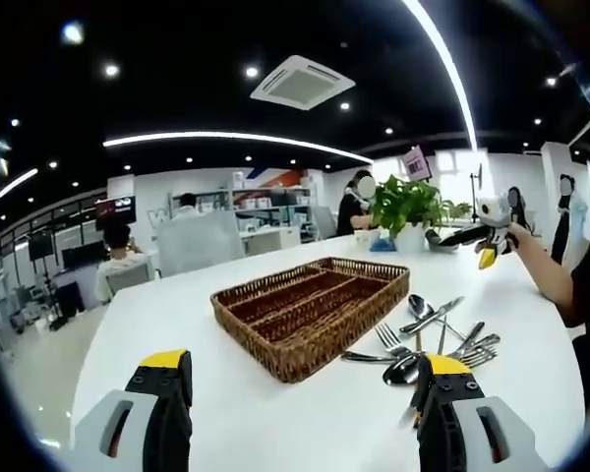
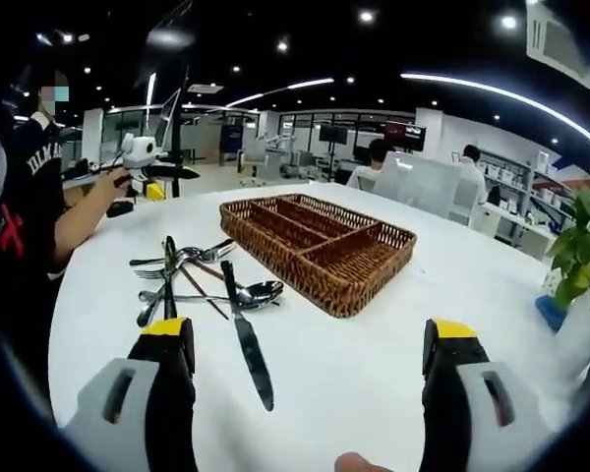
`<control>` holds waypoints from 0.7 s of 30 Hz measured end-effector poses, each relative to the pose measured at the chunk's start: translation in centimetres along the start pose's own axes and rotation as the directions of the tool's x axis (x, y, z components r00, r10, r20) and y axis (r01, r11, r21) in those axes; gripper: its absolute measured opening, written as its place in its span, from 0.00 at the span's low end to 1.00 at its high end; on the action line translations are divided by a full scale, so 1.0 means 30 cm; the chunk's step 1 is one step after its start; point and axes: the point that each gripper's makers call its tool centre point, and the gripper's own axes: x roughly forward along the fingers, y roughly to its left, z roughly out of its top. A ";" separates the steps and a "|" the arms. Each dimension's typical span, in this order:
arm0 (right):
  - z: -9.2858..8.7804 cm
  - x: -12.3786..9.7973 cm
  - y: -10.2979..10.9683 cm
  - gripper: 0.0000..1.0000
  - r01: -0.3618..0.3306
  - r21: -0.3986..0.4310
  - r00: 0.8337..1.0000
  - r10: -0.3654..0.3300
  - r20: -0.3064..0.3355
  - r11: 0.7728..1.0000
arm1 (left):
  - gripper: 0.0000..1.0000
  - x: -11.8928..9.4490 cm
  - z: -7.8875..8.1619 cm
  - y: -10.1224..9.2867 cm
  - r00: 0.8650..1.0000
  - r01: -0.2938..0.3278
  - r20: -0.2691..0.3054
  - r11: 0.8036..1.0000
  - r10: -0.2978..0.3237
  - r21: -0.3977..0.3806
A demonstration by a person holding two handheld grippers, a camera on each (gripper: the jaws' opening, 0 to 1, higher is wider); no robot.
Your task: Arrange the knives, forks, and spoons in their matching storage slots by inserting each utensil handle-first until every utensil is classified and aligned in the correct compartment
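So this looks like the very start of the sort. In the left gripper view, going left to right: the left gripper [image 1: 297, 393] sits low over the white table [image 1: 157, 315] with its jaws spread wide and nothing between them, the wicker tray [image 1: 311, 312] is dead ahead with every compartment bare as far as I can see, and just right of it is the heap of cutlery [image 1: 428, 341] — spoons and forks tangled together, close beside the tray's right end. Further back there's a potted plant [image 1: 409, 208], and someone at the far right edge holding up another gripper-type tool.

The right gripper view shows the same setup from the other side. The pile [image 2: 192, 278] is on the left here, one knife [image 2: 248, 346] lies apart from it and nearest the camera, running up between the jaws closer to the left one, and the tray [image 2: 320, 249] is past it toward the middle. The right gripper [image 2: 310, 393] is also wide open and holding nothing.

My read: nothing is sorted yet, so the first pick is what's in hand. That loose knife looks like the easy one — drop the right gripper onto it, close, then turn it so the handle leads into one of the long slots. The tangled stuff will probably need teasing apart first.
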 end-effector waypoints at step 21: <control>0.010 -0.008 -0.021 0.99 0.032 0.001 0.999 -0.032 0.014 1.000 | 1.00 -0.010 0.005 -0.005 1.000 0.011 0.007 1.000 -0.011 0.000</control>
